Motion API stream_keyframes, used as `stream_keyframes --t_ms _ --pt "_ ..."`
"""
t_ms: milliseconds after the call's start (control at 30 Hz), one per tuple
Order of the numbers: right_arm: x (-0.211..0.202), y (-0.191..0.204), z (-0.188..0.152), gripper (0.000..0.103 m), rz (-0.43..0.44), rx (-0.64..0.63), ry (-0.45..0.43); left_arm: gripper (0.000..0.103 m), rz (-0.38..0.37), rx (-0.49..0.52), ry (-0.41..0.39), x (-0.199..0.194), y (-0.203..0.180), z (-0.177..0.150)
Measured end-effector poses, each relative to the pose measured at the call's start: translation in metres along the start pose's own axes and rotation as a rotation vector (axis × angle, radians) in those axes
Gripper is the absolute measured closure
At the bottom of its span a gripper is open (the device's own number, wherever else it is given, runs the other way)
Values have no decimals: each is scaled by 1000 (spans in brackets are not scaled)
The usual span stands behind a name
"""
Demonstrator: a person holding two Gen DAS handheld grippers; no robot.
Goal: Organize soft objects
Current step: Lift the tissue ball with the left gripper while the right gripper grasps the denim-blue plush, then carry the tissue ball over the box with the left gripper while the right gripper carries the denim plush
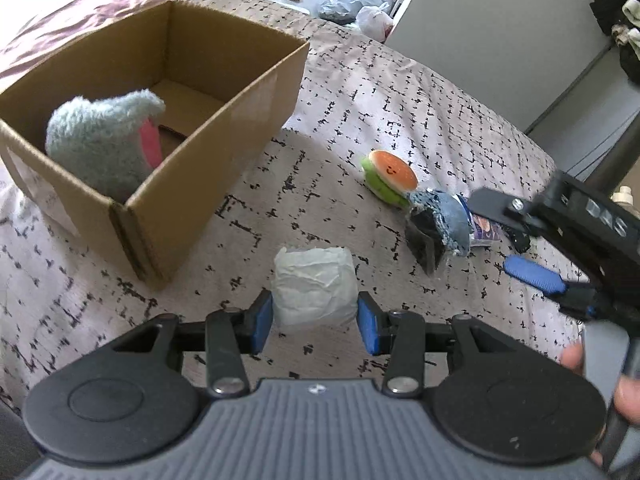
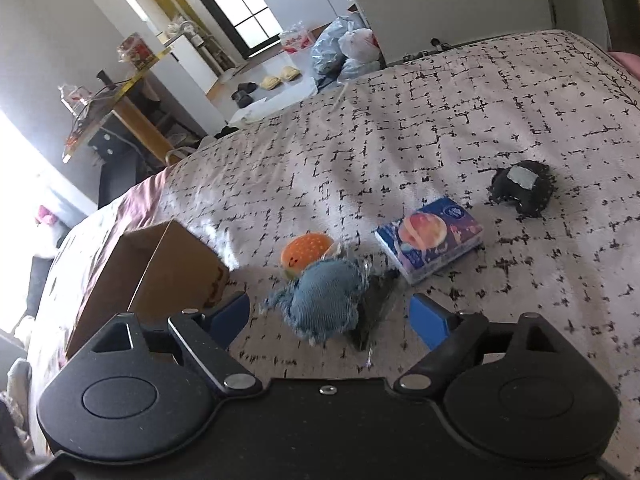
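Note:
My left gripper is shut on a white crumpled soft bundle, its blue pads pressing both sides just above the bedspread. To the left stands an open cardboard box holding a grey-blue plush with a pink patch. My right gripper is open, its fingers on either side of a frayed denim pouch with dark plastic attached, and not touching it. A burger plush lies just behind the pouch. From the left wrist view the right gripper reaches in beside the pouch and the burger plush.
A blue tissue pack and a black soft item lie on the patterned bedspread. The box is left of the right gripper. Past the bed edge are plastic bags and slippers. A hand holds the right gripper.

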State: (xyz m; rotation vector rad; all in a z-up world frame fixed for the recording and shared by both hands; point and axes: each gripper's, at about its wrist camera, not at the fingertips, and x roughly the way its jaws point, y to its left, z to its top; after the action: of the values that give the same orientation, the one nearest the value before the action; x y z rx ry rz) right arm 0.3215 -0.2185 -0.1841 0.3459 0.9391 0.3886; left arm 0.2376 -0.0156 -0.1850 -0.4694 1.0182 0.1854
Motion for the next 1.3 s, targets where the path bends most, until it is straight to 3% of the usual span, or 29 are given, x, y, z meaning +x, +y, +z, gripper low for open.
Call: stream_keyframes --t_ms 267,367,400,467,933,1300 --pt "24 -11 -1 25 -31 69 16 59 -2 -13 -12 -6 3 3" --pt "29 -13 -5 54 -25 71 54 59 12 -11 -20 -8 1 4" --pt "30 -14 -6 76 -19 69 73 59 14 -7 -24 -10 -1 4" --pt "27 -13 -7 80 -24 66 91 59 20 5 -37 -14 -4 7" --pt "-19 -2 -1 81 43 27 12 59 43 87 -132 -57 -25 14" --pt "-57 30 10 81 132 -49 -100 59 79 134 -222 -95 -25 29"
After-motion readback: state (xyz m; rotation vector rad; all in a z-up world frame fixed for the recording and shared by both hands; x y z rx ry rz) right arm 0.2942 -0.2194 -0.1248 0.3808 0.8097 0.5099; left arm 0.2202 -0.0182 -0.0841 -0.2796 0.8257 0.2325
